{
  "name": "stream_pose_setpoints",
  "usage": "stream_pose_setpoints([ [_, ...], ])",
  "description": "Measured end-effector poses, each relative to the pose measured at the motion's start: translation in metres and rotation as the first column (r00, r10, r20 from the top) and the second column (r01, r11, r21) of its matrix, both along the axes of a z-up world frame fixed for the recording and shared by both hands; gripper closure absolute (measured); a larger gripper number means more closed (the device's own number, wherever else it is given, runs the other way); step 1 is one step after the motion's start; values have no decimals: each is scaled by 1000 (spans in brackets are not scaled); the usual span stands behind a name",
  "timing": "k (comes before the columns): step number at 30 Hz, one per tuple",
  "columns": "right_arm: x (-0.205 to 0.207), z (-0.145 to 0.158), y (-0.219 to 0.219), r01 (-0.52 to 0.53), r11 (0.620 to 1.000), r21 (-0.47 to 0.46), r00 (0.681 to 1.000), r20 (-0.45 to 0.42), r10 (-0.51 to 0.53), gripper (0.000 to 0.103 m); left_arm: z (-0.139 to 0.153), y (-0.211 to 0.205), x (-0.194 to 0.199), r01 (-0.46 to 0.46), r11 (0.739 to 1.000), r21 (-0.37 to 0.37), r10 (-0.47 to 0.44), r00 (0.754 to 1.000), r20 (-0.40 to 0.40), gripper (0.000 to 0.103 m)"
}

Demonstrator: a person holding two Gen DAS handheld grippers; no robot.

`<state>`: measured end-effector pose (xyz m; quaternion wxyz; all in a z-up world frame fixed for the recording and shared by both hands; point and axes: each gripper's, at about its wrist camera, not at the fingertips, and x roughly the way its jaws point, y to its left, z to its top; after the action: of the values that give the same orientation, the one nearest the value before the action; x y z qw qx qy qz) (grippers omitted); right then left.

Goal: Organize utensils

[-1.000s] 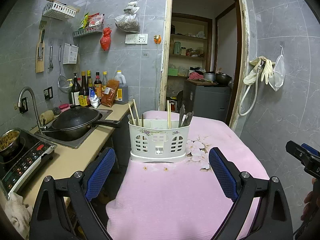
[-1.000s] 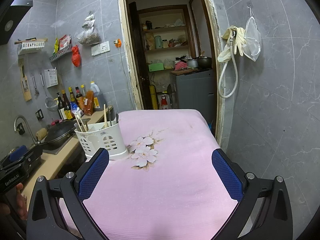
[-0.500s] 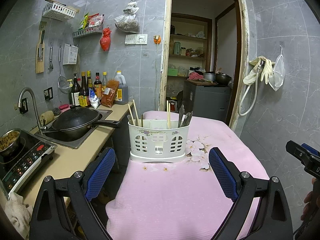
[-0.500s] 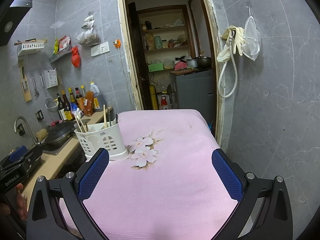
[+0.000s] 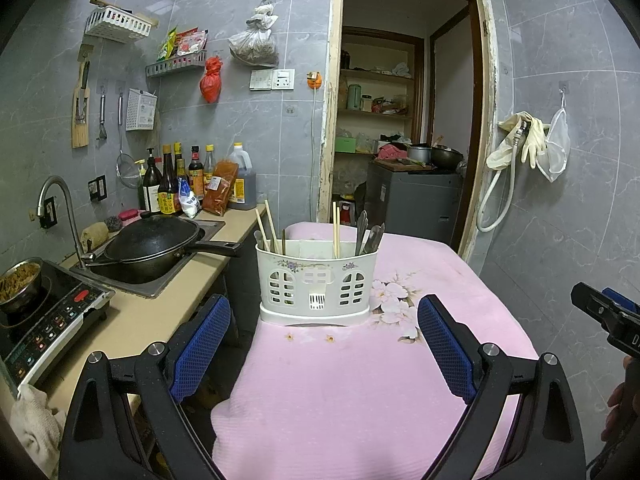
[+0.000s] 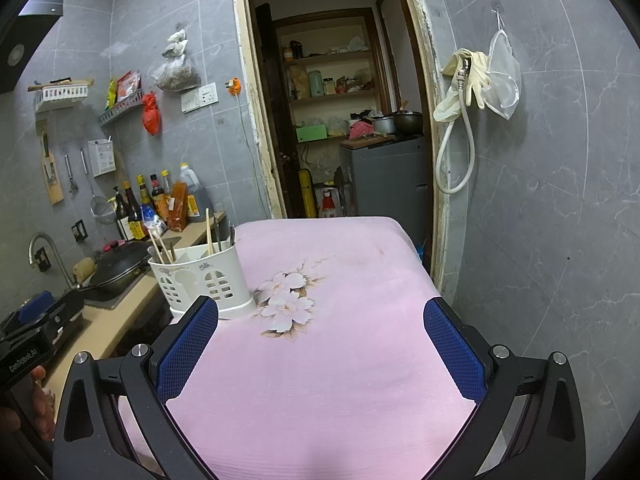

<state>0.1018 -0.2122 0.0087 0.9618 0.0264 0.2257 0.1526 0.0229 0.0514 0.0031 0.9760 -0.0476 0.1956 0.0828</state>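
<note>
A white utensil holder (image 5: 316,280) stands upright on the pink cloth (image 5: 360,392) that covers the surface, near the cloth's left edge and just left of a printed flower pattern (image 5: 396,304); in the right wrist view the holder (image 6: 200,280) sits at the left, beside the same flowers (image 6: 286,306). Inside it, wooden chopsticks (image 5: 336,228) stand in the middle section, another pair of chopsticks (image 5: 267,226) leans in the left section, and metal spoons (image 5: 370,236) lean in the right section; how the sections are divided deeper down cannot be seen. The left claw (image 5: 324,354) hovers over the cloth just short of the holder, its blue pads spread wide and nothing between them; the right claw (image 6: 320,354) hangs over bare cloth to the right of the holder, likewise spread wide and empty. To the left of the cloth runs a beige counter (image 5: 140,320) with a black wok (image 5: 152,246) in the sink, a tap (image 5: 56,208), an induction cooker (image 5: 44,320) and a row of sauce bottles (image 5: 180,180) against the grey tiled wall; behind the cloth an open doorway (image 5: 404,120) shows shelves.
</note>
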Motion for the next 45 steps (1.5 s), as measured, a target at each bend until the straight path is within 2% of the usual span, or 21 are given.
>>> stream_pose_setpoints([
  [45, 1, 1, -1, 0, 1000, 2, 1000, -5, 0, 0, -2, 1, -1, 16, 1000, -17, -16, 1000, -8, 11],
])
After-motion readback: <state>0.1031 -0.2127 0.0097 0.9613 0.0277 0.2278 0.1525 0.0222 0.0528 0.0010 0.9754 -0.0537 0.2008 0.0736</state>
